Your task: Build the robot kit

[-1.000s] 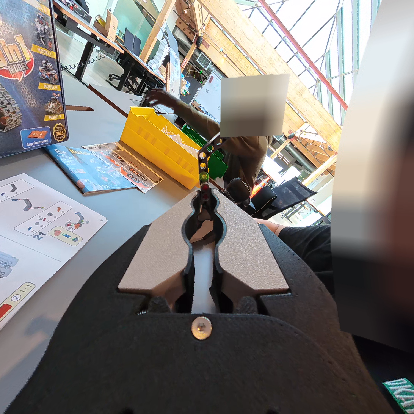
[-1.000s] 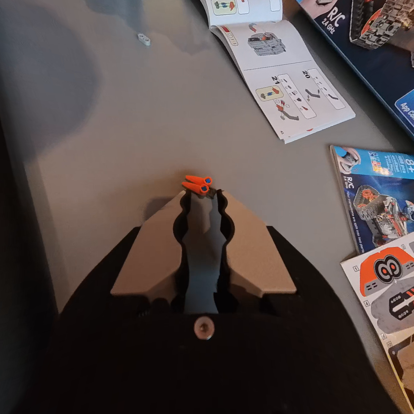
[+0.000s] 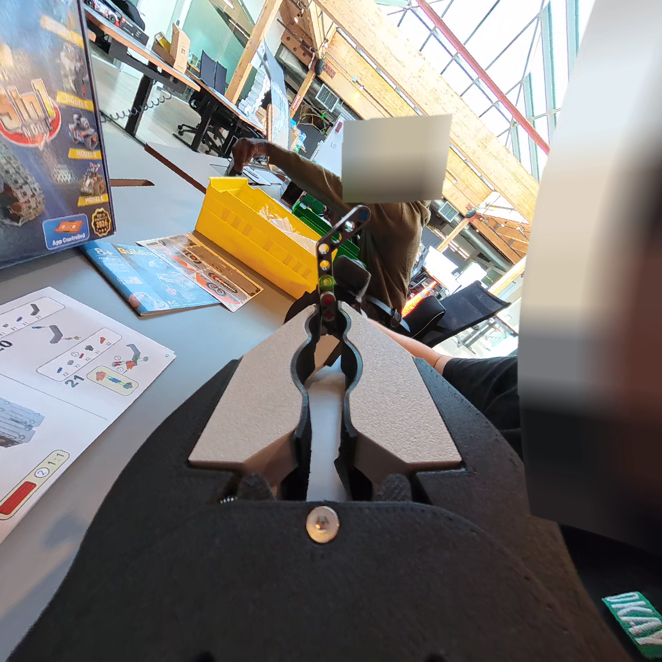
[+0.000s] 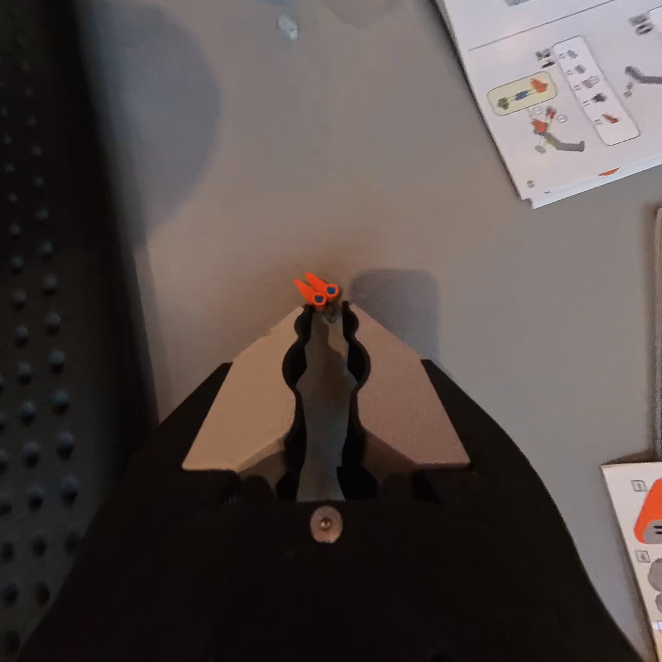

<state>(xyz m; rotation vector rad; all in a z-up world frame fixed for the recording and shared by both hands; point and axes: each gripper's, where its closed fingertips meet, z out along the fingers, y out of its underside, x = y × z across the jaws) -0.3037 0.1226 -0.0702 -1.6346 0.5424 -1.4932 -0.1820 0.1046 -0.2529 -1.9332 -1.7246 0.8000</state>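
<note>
The left tool (image 3: 327, 311) is clamped on a bent black beam (image 3: 335, 247), raised above the grey worktop (image 3: 200, 336). The right tool (image 4: 324, 308) pinches an orange claw piece (image 4: 315, 290) over that worktop, near an open instruction booklet (image 4: 559, 100).

From my remote station I note a smooth grey table (image 3: 172, 211) as the working surface. Behind it stand long wood-topped desks on black legs (image 3: 150, 68), with black office chairs (image 3: 462, 315) near them. Heavy light-timber beams (image 3: 404, 82) slope across the ceiling beneath a glazed roof with white and red framing (image 3: 498, 61). Daylight through the glazing is strong. In the right wrist view the table lies dimmer, with soft shadows across it.
</note>
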